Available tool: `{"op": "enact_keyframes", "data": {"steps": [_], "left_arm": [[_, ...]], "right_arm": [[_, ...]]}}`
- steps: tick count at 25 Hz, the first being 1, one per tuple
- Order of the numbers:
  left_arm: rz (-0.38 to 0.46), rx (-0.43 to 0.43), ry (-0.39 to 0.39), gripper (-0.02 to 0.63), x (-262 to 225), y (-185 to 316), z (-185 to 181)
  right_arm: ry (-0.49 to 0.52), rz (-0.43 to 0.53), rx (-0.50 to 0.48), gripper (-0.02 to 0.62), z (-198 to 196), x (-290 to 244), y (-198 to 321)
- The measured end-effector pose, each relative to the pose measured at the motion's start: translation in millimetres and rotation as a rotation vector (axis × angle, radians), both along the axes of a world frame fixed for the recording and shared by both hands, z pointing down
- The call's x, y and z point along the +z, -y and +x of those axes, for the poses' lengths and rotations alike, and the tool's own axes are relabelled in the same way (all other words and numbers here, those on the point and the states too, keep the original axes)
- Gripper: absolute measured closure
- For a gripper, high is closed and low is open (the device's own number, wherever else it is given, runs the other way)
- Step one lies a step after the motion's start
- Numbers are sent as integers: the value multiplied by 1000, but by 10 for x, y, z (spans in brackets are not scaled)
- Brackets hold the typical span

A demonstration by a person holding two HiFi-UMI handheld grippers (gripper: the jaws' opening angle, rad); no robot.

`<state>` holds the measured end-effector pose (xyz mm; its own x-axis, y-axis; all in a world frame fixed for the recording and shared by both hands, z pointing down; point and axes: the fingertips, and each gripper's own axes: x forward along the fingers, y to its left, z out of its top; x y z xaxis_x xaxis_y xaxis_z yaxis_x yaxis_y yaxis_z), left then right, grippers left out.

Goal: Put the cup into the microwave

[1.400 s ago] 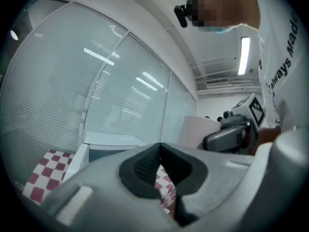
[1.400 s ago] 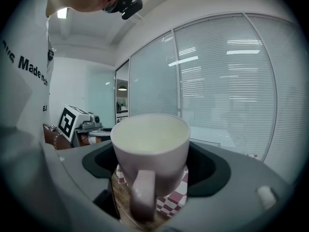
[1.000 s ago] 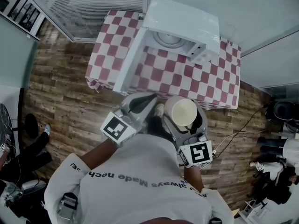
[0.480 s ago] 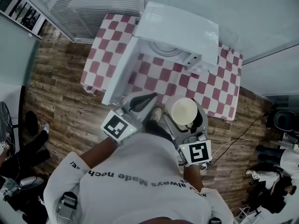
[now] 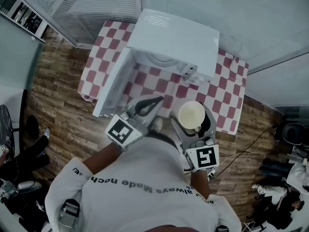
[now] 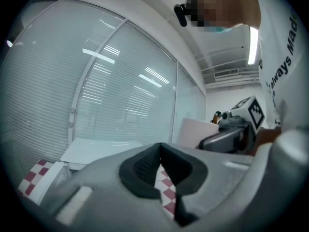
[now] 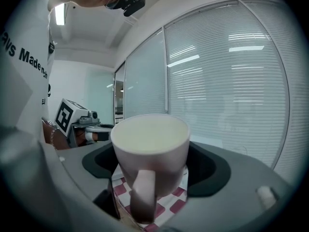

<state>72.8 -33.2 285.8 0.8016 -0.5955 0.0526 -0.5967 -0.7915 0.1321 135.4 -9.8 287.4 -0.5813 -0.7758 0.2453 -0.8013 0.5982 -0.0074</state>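
Riding upright in mid-air, the cup (image 7: pixel 150 144) is clamped on both sides by the right gripper (image 5: pixel 192 123), and the right gripper view shows it clearly: dark pads pressing the pale wall left and right, handle turned back toward the camera, the inside looking empty. From the head view it hangs above the near edge of the checked table (image 5: pixel 215 88), in front of the microwave (image 5: pixel 176 42) and a little to the right of its mouth, not yet near the cavity.

And the way in is clear: the door (image 5: pixel 113 88) stands swung wide to the left, with the round turntable (image 5: pixel 161 60) showing inside.

The left gripper (image 5: pixel 155 101) sits just beside the cup on the person's left, fingertips pinched together with nothing between them; only red-and-white cloth shows through the gap below its pads. It looks to have no job at the moment.

So, where does the task stand? Pick-up done, door open, cup carried to the table's edge. What remains, by the look of it, is to move the cup forward and leftward into the opening, set it down flat on the turntable, and release. The rim of the opening looks like the one thing to clear.
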Motion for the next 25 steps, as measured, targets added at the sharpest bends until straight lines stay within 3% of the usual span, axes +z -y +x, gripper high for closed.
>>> {"op": "enact_keyframes", "data": {"steps": [11, 25], "left_arm": [[-9, -26, -1, 601, 62, 158, 73], [-16, -7, -7, 601, -4, 549, -437]], "right_arm": [[-3, -5, -37, 173, 26, 78, 132], [-19, -25, -38, 173, -511, 34, 501]]}}
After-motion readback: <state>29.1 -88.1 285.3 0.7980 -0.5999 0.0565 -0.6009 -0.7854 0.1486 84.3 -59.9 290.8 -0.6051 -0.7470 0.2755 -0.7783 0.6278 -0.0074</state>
